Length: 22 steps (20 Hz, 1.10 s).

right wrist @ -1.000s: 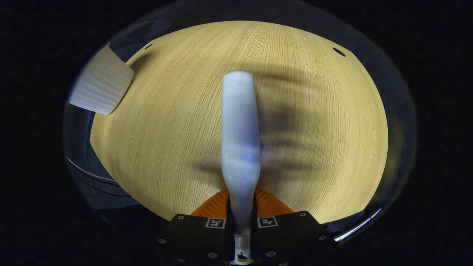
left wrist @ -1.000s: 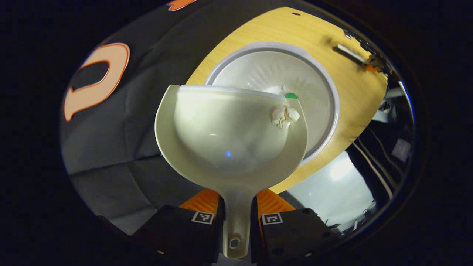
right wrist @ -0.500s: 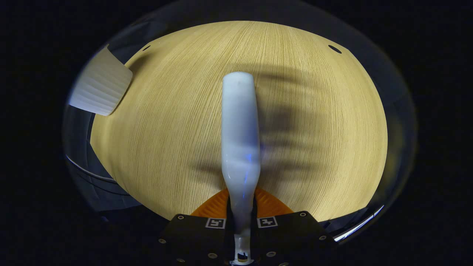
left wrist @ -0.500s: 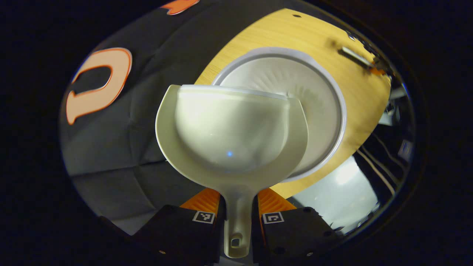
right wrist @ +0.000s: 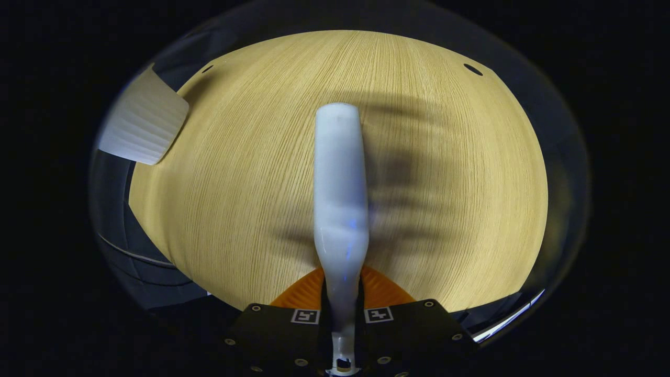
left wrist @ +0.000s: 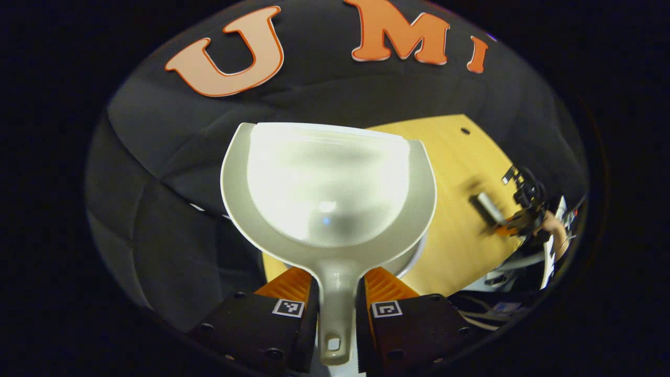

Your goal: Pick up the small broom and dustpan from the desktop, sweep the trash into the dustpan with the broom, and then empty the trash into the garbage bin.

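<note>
Bare desktop (right wrist: 445,173), bin (right wrist: 141,125) at far-left edge

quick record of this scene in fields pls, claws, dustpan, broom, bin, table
left claw: shut on the dustpan handle
dustpan: held up, scoop bare, no trash seen in it
right claw: shut on the broom handle
broom: held over the table, bristles out of sight
garbage bin: white ribbed wall at the table's edge, right gripper view
table: light wood, bare where seen
trash: cannot tell where it lies
</note>
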### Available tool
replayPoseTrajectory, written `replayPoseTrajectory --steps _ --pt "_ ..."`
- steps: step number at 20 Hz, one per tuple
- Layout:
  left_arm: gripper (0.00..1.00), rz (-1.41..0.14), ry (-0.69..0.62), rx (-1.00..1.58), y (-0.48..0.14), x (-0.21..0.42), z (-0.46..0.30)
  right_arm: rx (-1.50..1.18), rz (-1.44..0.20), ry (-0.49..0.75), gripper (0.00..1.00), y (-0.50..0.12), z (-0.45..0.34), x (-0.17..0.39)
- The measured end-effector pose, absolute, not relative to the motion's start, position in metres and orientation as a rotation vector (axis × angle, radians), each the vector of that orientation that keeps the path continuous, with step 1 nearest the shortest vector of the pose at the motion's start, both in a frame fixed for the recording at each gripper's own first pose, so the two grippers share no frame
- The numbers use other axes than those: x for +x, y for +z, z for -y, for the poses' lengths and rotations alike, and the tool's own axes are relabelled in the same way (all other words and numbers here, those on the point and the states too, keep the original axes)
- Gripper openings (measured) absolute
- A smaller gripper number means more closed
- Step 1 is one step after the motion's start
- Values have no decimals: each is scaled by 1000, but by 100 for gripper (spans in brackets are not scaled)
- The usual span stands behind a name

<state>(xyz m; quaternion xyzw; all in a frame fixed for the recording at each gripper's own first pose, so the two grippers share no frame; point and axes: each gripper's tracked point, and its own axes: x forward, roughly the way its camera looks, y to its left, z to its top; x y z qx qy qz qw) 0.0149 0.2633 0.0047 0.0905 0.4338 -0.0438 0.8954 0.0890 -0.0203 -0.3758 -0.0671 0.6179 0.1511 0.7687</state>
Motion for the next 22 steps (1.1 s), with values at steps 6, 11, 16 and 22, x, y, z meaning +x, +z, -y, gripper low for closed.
replayPoseTrajectory --steps 6,11,16,22 --pt "32 -804 -342 36 -6 29 -108 -147 -1331 343 16 -375 21 89" --pt "33 -878 -398 -29 -71 45 -30 -111 -1321 301 16 -374 35 87" --pt "33 -991 -285 -46 -177 41 -11 -83 -1320 256 16 -378 53 89" --pt "33 -1137 -108 -149 -271 30 -37 -81 -1322 244 16 -380 48 92"
